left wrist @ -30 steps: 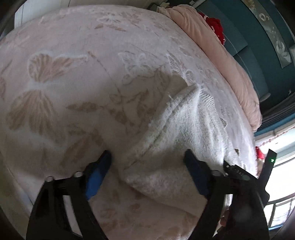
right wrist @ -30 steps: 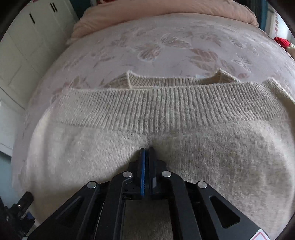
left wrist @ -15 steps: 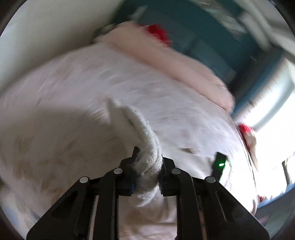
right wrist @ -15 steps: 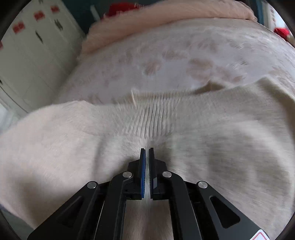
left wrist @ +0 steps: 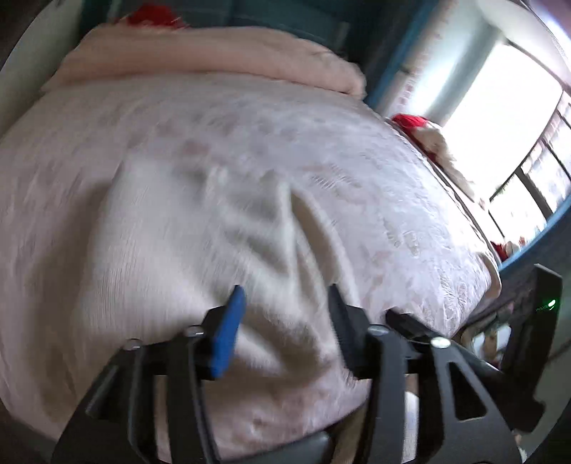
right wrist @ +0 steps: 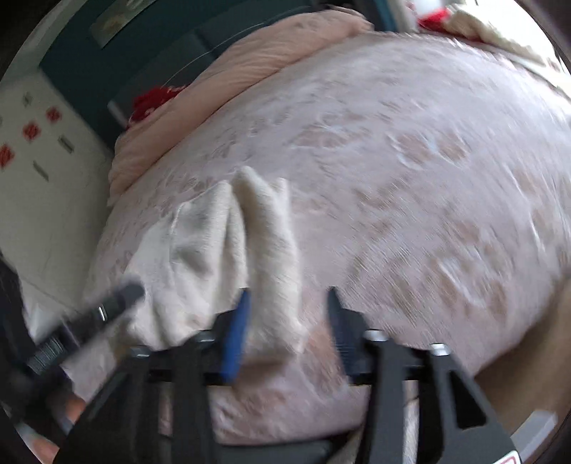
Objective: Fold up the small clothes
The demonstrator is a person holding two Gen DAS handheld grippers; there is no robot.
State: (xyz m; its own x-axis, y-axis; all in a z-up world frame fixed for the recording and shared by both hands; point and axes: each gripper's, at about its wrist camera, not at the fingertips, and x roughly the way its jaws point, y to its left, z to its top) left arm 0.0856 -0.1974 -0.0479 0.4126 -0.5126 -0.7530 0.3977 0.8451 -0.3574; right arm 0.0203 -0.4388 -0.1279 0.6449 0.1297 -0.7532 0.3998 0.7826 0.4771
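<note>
A cream knitted sweater (left wrist: 185, 242) lies bunched and creased on the pink patterned bedspread (left wrist: 374, 185), blurred by motion. My left gripper (left wrist: 285, 299) hovers over its near edge, jaws opening, and the pads press on nothing. In the right wrist view the sweater (right wrist: 200, 250) sits left of centre with an upright fold. One strip of it runs down beside the blue pad of my right gripper (right wrist: 287, 303). The right gripper's jaws are opening too, and the cloth lies loose between them.
A rolled pink duvet (left wrist: 214, 57) lies across the head of the bed, with a red item (left wrist: 153, 18) behind it. A bright window (left wrist: 499, 135) is on the right. White cupboard doors (right wrist: 39, 171) stand left of the bed. A black bar with a green light (left wrist: 546, 303) is at the right edge.
Both grippers were shut on the sweater half a second ago and have let go. Both views have swung across the bed. The sweater now lies in a narrower, creased heap.
</note>
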